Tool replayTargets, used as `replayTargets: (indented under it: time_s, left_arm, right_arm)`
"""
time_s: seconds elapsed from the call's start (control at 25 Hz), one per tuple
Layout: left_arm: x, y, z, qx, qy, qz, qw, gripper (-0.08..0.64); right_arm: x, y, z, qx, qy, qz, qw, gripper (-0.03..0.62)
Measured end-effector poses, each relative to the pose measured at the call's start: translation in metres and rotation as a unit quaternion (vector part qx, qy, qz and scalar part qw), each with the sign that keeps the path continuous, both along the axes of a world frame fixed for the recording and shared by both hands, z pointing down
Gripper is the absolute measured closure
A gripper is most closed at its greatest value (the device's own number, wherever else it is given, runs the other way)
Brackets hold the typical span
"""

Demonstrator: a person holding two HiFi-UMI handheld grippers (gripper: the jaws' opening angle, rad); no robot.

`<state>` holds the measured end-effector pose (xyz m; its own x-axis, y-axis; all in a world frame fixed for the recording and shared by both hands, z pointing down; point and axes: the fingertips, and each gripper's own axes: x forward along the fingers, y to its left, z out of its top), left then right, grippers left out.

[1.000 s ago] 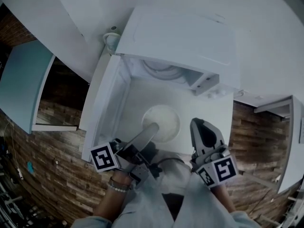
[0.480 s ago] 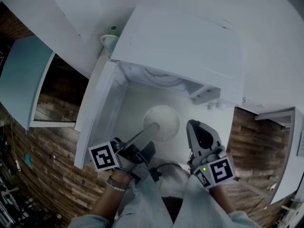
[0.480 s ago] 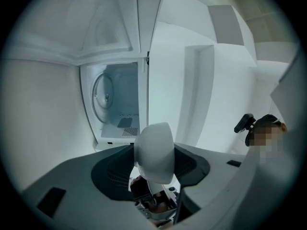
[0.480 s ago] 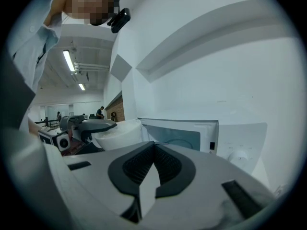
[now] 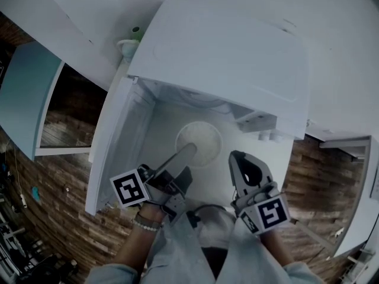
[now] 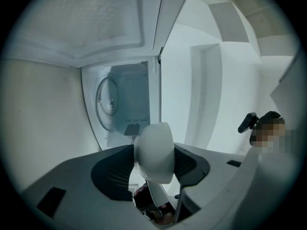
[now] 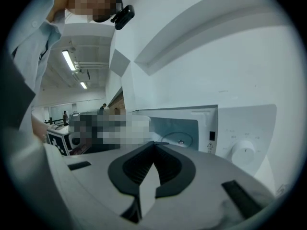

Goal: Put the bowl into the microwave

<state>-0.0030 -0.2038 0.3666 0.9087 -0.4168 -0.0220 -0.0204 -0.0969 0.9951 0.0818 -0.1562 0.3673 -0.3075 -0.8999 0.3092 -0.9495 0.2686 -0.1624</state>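
A white microwave (image 5: 225, 58) stands with its door (image 5: 115, 141) swung open to the left. My left gripper (image 5: 188, 151) is shut on the rim of a white bowl (image 5: 198, 144), holding it in front of the open cavity. In the left gripper view the bowl (image 6: 154, 151) stands on edge between the jaws, with the cavity and its turntable ring (image 6: 109, 103) straight ahead. My right gripper (image 5: 238, 160) hangs to the right of the bowl, shut and empty. The right gripper (image 7: 153, 146) faces the microwave's front panel and dial (image 7: 244, 150).
A small white object with a green top (image 5: 133, 37) sits behind the microwave's left corner. A pale blue cabinet door (image 5: 26, 99) stands open at the far left over a wooden floor (image 5: 65, 212). White wall rises behind the microwave.
The bowl and both grippers have edged a little farther toward the microwave opening. The left gripper's hold and the right gripper's shut jaws are the same.
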Motion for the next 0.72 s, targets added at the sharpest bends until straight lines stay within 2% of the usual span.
replayTargets:
  time_s: [0.36,0.52,0.6,0.72]
  left_arm:
    - [0.012,-0.028,0.015,-0.004,-0.003,-0.018,0.9998,0.351]
    - [0.015,-0.041,0.024,-0.011,-0.001,-0.033,0.9994,0.351]
    - [0.016,-0.046,0.028,-0.012,0.0,-0.039,0.9992,0.351]
    - [0.019,-0.052,0.033,-0.014,-0.001,-0.045,0.9989,0.351]
  right_arm:
    - [0.01,-0.021,0.012,0.012,0.014,0.013,1.0,0.588]
    - [0.01,-0.031,0.021,0.018,0.058,0.021,0.998,0.586]
    - [0.008,-0.033,0.025,0.018,0.077,0.016,0.997,0.575]
    - [0.003,-0.037,0.034,0.009,0.082,0.003,0.997,0.525]
